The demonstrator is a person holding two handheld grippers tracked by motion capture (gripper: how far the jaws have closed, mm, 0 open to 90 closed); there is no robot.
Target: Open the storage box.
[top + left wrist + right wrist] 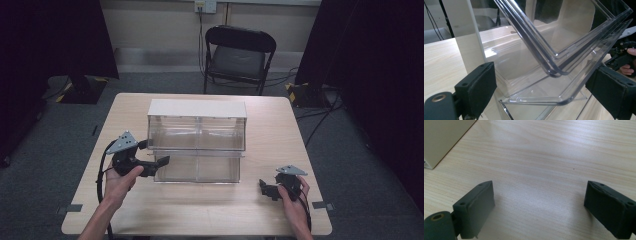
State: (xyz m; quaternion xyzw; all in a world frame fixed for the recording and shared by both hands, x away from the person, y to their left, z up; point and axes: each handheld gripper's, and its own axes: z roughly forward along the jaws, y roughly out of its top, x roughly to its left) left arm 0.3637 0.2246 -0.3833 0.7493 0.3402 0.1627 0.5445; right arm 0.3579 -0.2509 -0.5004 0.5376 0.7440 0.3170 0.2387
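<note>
A clear plastic bin cabinet [197, 132] with a white top stands mid-table. Its lower clear bin [197, 167] is pulled out and tipped forward. My left gripper [157, 164] is at that bin's left front corner. In the left gripper view the left gripper [544, 87] is open, with the bin's clear corner [559, 72] between the wide-apart jaws, touching neither. My right gripper [267, 190] rests low over the table's front right, away from the cabinet. In its own view the right gripper [539, 207] is open over bare wood, with the cabinet's white side [441, 137] at top left.
The light wooden table [210, 210] has free room in front of and right of the cabinet. A black folding chair [239, 55] stands behind the far edge. Cables lie on the grey floor at the right. The other hand's gripper [624, 53] appears beyond the bin.
</note>
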